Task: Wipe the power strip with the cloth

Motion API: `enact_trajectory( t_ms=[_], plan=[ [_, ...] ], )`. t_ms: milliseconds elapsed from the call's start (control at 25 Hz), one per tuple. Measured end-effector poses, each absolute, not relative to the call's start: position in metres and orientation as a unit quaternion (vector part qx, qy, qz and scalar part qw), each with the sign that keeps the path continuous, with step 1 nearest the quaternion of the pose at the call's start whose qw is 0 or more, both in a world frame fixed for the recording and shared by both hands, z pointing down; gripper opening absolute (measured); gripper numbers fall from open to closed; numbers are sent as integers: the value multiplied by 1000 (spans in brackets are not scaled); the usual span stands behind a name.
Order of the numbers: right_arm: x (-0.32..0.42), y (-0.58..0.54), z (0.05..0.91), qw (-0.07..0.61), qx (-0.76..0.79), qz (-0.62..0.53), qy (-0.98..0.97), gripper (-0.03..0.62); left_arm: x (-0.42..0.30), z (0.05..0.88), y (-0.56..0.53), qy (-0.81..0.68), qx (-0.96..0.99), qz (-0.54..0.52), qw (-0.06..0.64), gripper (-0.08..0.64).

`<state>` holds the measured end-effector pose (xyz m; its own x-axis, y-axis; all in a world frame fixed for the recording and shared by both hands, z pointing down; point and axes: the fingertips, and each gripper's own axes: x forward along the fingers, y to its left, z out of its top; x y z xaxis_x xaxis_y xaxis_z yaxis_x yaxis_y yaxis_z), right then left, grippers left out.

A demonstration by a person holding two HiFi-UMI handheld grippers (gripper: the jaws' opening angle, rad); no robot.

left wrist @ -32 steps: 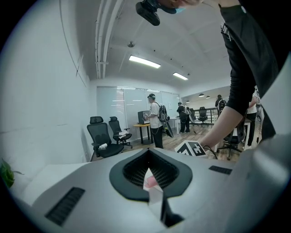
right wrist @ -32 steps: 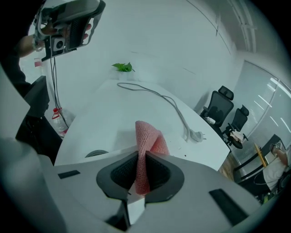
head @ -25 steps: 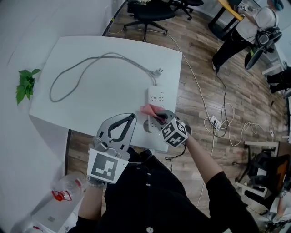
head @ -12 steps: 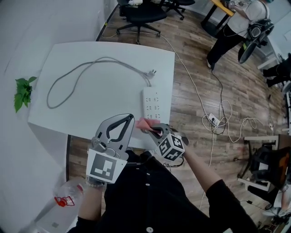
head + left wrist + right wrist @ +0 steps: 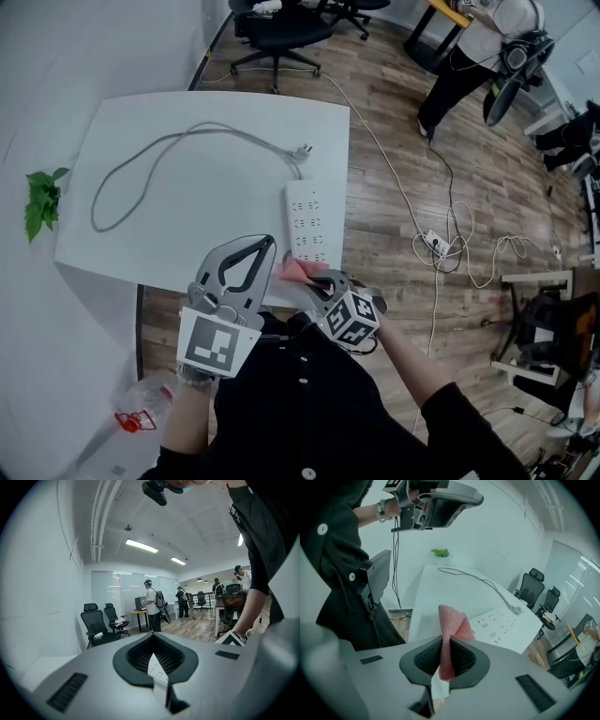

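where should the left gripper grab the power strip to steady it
Probably across its narrow width near the far end by the cable, coming down from above: the power strip lies flat on the table, and that keeps the socket face free for the cloth.

we see a white table (image 5: 187, 234) on a wood floor (image 5: 394, 159), a green plant (image 5: 39, 199) beside its left edge, a black chair (image 5: 279, 28) beyond its far side, loose cables (image 5: 459, 248) on the floor to the right, and a person (image 5: 469, 47) standing at the far right.
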<state>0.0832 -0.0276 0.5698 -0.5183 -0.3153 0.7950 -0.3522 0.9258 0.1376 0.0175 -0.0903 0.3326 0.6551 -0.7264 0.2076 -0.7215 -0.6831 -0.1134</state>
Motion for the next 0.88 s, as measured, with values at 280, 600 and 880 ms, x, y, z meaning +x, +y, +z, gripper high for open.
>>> enact_trajectory(
  t_ms=[280, 600, 880],
  plan=[
    [88, -31, 564, 441, 212, 36, -871, 57, 24, 333, -90, 390, -913, -119, 12, 11],
    [98, -52, 533, 402, 282, 43, -870, 57, 31, 328, -91, 383, -916, -116, 17, 11],
    [109, -79, 478, 340, 371, 28, -864, 57, 40, 327, -95, 372, -921, -114, 22, 11]
  ],
)
